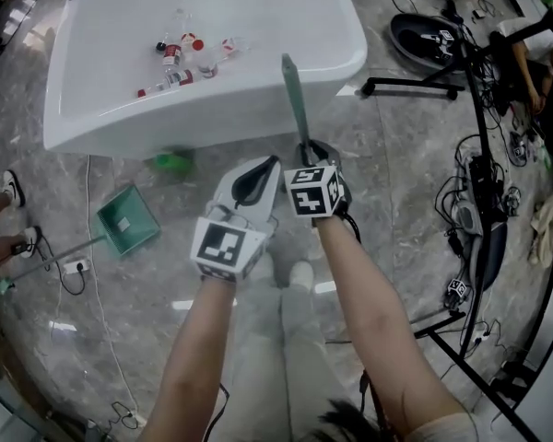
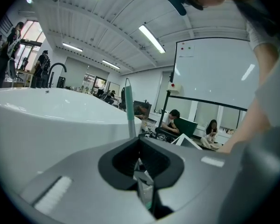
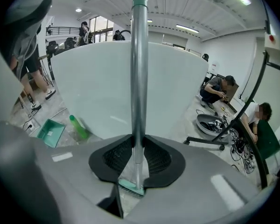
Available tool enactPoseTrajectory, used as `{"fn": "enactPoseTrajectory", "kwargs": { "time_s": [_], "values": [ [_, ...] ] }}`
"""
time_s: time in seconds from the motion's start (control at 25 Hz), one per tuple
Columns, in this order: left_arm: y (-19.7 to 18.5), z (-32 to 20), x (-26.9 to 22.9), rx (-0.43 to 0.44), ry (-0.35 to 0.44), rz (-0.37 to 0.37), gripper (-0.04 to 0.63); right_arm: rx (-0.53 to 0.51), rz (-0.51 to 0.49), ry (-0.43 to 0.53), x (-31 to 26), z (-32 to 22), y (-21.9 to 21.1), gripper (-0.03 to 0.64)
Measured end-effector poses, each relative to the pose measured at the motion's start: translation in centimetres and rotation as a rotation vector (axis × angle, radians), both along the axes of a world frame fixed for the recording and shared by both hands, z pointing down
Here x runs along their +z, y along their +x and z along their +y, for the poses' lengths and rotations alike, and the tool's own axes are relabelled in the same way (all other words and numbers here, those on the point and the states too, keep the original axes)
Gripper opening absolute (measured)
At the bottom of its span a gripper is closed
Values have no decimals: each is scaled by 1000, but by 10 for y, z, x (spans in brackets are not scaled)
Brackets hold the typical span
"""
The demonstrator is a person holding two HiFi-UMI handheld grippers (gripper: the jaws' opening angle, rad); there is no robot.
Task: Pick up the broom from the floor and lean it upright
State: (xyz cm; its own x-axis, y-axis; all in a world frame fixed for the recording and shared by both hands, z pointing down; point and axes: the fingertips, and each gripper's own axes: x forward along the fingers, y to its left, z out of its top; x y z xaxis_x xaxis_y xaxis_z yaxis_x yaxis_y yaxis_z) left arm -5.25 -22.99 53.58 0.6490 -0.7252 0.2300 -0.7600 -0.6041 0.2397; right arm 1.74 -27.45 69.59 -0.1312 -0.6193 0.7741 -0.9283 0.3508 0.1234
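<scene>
Right gripper view: broom (image 3: 139, 69) stands near vertical at frame centre, its metal pole clamped between the closed jaws of the right gripper (image 3: 137, 169), its teal head low by the floor. Head view: the pole rises at centre frame before the white tub (image 1: 111, 109). The left gripper (image 1: 247, 191), jaws drawn together on nothing, sits just beside the right. Lifting looks done, leaning not yet — next, tip the pole top onto the tub rim, then release

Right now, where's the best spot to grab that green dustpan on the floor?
Probably its long thin handle, from straight above, pinching across it. The dustpan lies flat on the floor, so the handle's sides look free, while the wide pan seems too broad to pinch.
</scene>
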Motion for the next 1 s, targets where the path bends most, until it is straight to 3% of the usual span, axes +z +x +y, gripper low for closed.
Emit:
{"fn": "enactPoseTrajectory", "kwargs": {
  "time_s": [1.0],
  "values": [
    [-27,-22,8,-53,-43,9,-2,-57,60,-8,12,-28,-9,84]
  ]
}}
